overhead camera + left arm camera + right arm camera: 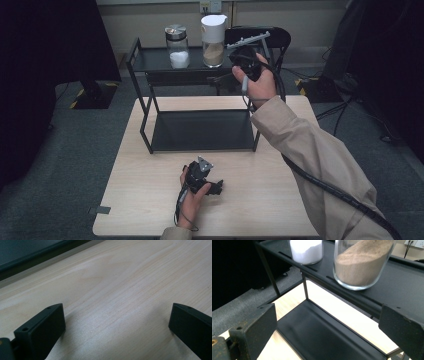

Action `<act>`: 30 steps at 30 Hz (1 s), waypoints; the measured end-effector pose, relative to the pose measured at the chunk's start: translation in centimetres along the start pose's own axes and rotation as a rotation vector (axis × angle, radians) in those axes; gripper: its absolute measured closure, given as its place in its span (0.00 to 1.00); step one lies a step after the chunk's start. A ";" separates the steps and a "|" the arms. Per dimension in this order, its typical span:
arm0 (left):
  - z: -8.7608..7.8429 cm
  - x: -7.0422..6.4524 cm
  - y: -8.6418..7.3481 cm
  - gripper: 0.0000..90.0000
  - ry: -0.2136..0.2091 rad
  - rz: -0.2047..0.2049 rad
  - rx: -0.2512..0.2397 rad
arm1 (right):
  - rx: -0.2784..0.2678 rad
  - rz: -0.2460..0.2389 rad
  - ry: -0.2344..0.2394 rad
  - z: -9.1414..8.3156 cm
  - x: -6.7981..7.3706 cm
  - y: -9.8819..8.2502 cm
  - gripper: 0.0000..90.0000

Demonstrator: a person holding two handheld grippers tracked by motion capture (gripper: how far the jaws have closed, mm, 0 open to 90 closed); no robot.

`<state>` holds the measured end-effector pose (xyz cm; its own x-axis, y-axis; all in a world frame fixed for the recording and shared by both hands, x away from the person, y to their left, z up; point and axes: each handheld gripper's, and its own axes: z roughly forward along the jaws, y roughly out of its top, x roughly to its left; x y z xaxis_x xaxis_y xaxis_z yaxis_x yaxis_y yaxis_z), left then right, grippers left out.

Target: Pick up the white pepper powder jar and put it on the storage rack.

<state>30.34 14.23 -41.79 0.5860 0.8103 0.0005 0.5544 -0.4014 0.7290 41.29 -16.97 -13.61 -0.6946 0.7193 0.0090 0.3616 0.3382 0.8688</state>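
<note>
Nothing is picked up yet, as far as I can judge: the right gripper [239, 64] is raised to the top tier of the black rack [150, 60], jaws spread wide and holding nothing, just short of the jar of brown powder [213, 42] with the white lid. That jar stands on the top shelf toward its right end, with the jar of white powder [177, 47] a little apart to its left. From the right gripper view the brown jar [362, 262] sits near the front lip of the shelf, above and between the open jaws, so the reach looks nearly finished while the closing and the lift are left to do. The left gripper [212, 187] rests low over the desk [150, 200] near the person's side, also released, bare wood [120, 290] between its jaws. Room is fair: open space lies to the right of the brown jar and above it, the shelf's raised front edge is the thing to clear, and the white jar is the close neighbour on the left. The lower shelf [324, 337] is bare.
</note>
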 end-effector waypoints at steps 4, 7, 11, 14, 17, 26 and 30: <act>0.0 0.0 0.0 0.00 0.000 0.000 0.000 | 0.009 -0.018 0.006 -0.1 0.5 -0.5 0.01; 0.0 0.0 0.0 0.00 0.000 -0.001 0.000 | 0.018 -0.026 0.018 0.0 0.7 -1.0 0.01; 0.0 0.0 0.0 0.00 0.000 0.001 0.000 | 0.022 -0.030 0.024 0.2 0.6 -1.8 0.01; 0.0 0.0 0.0 0.00 0.001 0.001 0.000 | 0.022 -0.022 0.033 0.3 0.4 -2.6 0.01; 0.0 0.0 0.0 0.00 0.000 0.001 -0.001 | 0.022 -0.019 0.037 0.3 0.4 -3.4 0.01; 0.0 0.0 0.0 0.00 0.000 0.003 0.001 | 0.026 -0.016 0.071 0.5 0.4 -5.7 0.01; 0.0 0.0 0.0 0.00 0.000 0.002 0.001 | 0.026 -0.005 0.082 0.7 0.3 -6.8 0.01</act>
<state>30.35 14.24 -41.76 0.5874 0.8093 0.0023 0.5537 -0.4039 0.7282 39.08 -18.63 -19.91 -0.7447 0.6658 0.0458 0.3727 0.3580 0.8561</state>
